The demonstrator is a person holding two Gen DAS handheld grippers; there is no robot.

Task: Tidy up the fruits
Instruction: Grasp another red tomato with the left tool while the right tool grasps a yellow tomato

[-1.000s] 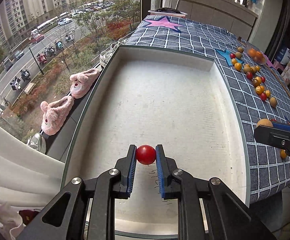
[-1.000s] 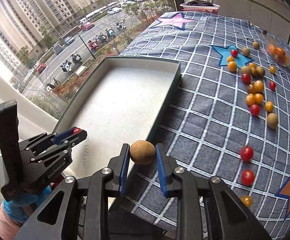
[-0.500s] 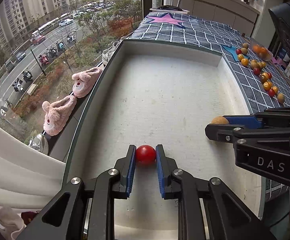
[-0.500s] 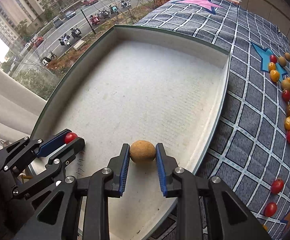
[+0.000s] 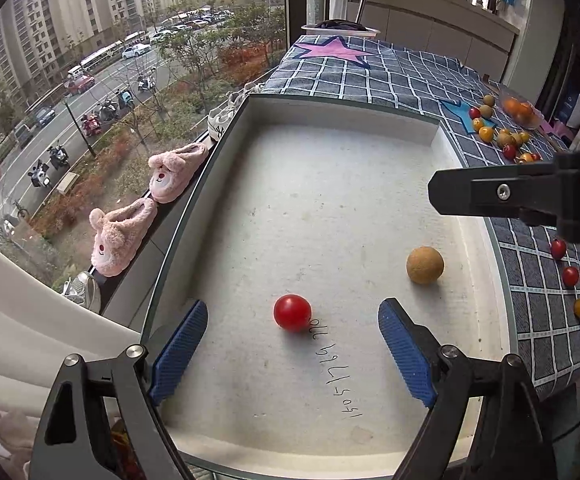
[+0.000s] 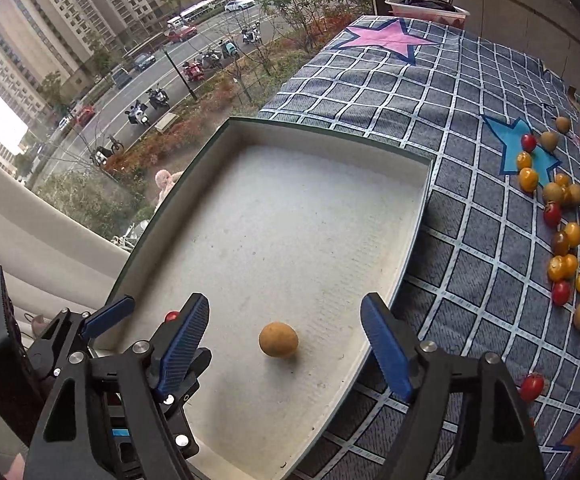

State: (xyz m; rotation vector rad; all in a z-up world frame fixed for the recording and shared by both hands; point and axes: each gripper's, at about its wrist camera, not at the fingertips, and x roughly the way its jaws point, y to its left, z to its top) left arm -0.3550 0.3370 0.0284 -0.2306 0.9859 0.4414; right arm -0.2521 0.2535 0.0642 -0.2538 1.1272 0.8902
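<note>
A red cherry tomato (image 5: 292, 313) lies on the floor of the white tray (image 5: 330, 120), between the spread fingers of my open left gripper (image 5: 292, 344). A round brown fruit (image 5: 425, 264) lies to its right in the tray. In the right wrist view the brown fruit (image 6: 278, 339) lies loose between the spread fingers of my open right gripper (image 6: 286, 336). The left gripper (image 6: 106, 318) shows there at the lower left, with the tomato (image 6: 171, 315) partly hidden behind a finger. The right gripper's finger (image 5: 490, 192) crosses the left wrist view.
Several red, yellow and brown small fruits (image 6: 562, 220) lie scattered on the blue checked cloth (image 6: 470, 120) right of the tray. A clear bag of orange fruit (image 5: 520, 110) sits at the far right. Pink slippers (image 5: 138, 208) rest on the sill left of the tray.
Both grippers have opened. The tomato and the brown fruit, held half a second ago, now lie loose on the tray floor.
</note>
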